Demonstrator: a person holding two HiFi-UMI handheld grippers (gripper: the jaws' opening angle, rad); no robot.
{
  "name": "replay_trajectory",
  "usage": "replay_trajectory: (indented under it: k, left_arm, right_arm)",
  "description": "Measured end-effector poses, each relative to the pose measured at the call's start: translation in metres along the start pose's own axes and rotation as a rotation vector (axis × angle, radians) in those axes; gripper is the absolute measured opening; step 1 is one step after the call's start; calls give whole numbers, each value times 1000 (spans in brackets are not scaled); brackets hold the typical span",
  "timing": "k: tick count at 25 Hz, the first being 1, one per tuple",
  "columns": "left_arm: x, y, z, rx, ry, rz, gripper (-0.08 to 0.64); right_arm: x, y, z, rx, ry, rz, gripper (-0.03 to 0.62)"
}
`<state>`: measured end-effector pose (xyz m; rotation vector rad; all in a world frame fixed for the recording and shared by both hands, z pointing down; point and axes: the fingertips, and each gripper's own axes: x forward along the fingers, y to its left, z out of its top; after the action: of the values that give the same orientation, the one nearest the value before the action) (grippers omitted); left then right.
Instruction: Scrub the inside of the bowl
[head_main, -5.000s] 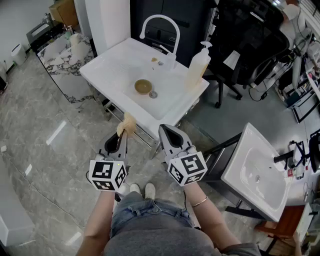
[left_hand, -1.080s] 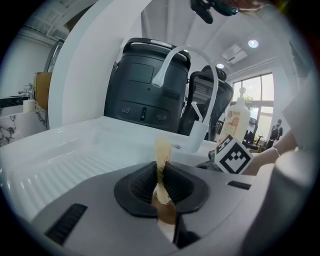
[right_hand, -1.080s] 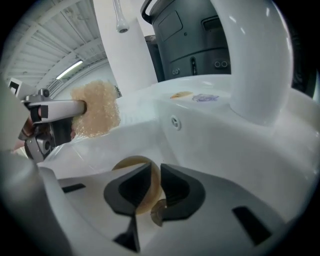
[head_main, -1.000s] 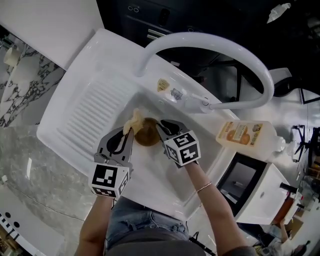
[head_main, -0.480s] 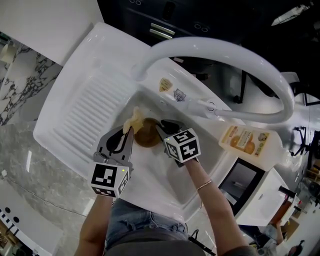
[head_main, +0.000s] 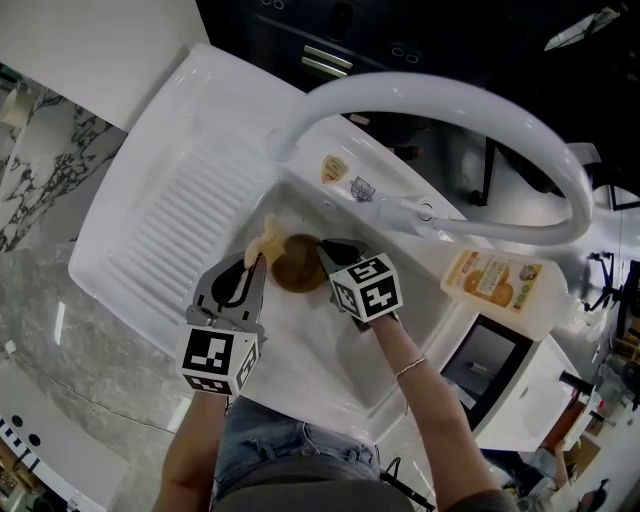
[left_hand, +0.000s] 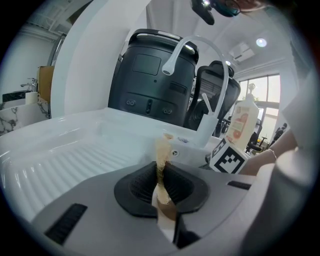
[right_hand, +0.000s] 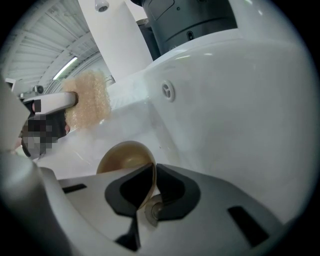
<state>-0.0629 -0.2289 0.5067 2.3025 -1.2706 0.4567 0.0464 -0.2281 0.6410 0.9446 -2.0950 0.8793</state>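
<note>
Small tan bowl (head_main: 296, 272) in white sink (head_main: 312, 345)

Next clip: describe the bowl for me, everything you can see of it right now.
The bowl is small, round and brown-tan, with a thin rim and a smooth, glossy inside that looks empty; plastic or glazed ceramic, by its look. It sits in the white sink basin, apparently tipped toward the right gripper, whose jaws are closing with the near rim between the pads. A tan sponge hangs by its far rim; contact is unclear.
</note>
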Motion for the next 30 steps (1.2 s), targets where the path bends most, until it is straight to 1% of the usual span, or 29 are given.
replay_trajectory:
  k: [10,15,22,30]
  left_arm:
    - [-19,5,11,-15,-42,18,37]
    - [-32,3,17,-6,-64,25,37]
    - [-56,-5,28,17,-97,20,37]
    - [-85,-18,36,13,-144,1,37]
  right_arm:
    - [-13,10,10,16,-12,0,25]
    - [-29,13,19,37,-46,-7,23]
    - [-66,27,36,66,-119,-53,23]
    - [-112,46,52,49,-204,-119,23]
